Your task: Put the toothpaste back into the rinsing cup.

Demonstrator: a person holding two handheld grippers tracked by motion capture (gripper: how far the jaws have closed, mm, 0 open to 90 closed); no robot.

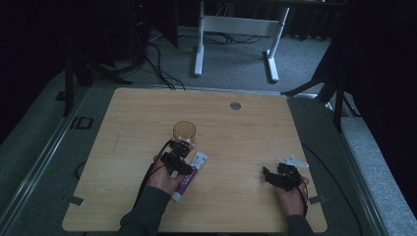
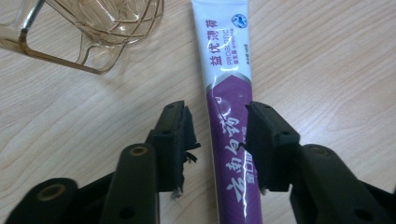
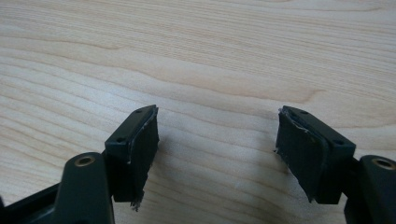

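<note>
High view dim — gripper views bright, sharp.

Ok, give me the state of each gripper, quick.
Left gripper: open, jaws either side of the toothpaste tube, not clamped.
Right gripper: open, holding nothing, over the table.

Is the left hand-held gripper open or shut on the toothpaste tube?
Open: the left hand-held gripper straddles the tube, with a gap at one jaw.

Two forearms enter from the bottom edge. The left gripper (image 1: 180, 154), held in the left hand (image 1: 166, 181), has jaws parted. The right gripper (image 1: 269, 176), in the right hand (image 1: 291, 194), gapes wide.
</note>
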